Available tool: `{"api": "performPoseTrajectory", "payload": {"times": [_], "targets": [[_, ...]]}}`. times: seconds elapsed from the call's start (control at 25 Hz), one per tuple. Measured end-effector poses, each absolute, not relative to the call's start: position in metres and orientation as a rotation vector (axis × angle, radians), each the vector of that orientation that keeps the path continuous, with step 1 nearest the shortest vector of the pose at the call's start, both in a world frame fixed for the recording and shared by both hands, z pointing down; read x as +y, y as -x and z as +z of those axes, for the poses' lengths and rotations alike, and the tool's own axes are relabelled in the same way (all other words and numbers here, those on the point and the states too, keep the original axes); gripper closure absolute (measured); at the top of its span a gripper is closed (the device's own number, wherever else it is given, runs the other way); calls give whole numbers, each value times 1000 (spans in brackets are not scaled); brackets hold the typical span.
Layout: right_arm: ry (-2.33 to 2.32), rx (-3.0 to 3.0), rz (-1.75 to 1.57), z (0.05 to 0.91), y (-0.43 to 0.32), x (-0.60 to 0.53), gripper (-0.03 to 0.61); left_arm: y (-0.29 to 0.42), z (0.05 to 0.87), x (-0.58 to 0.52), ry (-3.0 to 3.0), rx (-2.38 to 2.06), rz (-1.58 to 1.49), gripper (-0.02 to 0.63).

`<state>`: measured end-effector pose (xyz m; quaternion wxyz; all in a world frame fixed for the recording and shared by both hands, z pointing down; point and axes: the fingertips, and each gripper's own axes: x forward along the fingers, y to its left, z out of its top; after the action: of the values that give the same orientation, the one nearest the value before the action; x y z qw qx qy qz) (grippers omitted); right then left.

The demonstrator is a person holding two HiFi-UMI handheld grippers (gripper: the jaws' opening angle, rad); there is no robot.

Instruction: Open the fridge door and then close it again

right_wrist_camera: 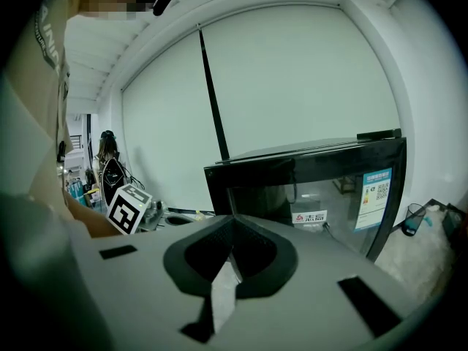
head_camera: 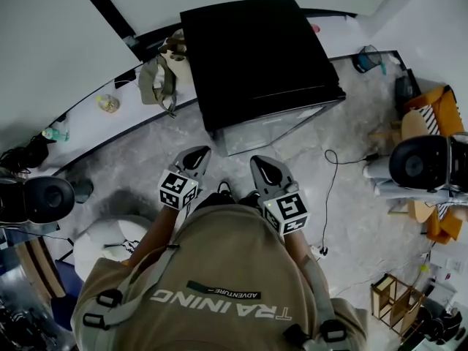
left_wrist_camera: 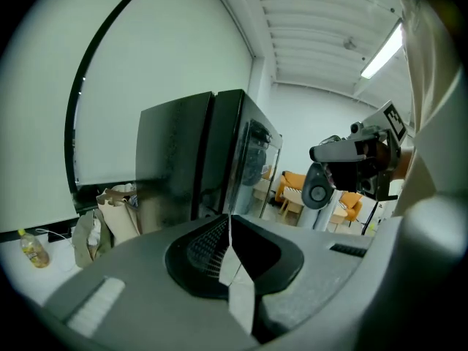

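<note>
Far centre on the grey marbled floor (head_camera: 146, 156) stood the black glass-fronted fridge (head_camera: 256, 57), back to the white wall, door looked shut. Near side, person in a tan printed t-shirt (head_camera: 219, 269) held both tools close to the chest, well apart from the fridge, both aimed at it. Left grey two-jaw gripper (head_camera: 196, 156): jaws pressed together, nothing between. Right grey two-jaw gripper (head_camera: 265, 168): jaws together too, empty. Beige cloth bag (head_camera: 157, 82) just left of the fridge; orange chairs (head_camera: 442, 108) far right
</note>
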<state>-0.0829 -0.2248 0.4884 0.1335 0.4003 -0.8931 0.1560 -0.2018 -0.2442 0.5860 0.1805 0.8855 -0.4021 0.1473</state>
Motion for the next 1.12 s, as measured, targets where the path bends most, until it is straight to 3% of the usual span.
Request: {"api": "performPoseTrajectory", "payload": {"times": [1.12], "targets": [[-1157,-2557,498,504,99,-261,583,184,617,-276,-2516,-953,508,557]]}}
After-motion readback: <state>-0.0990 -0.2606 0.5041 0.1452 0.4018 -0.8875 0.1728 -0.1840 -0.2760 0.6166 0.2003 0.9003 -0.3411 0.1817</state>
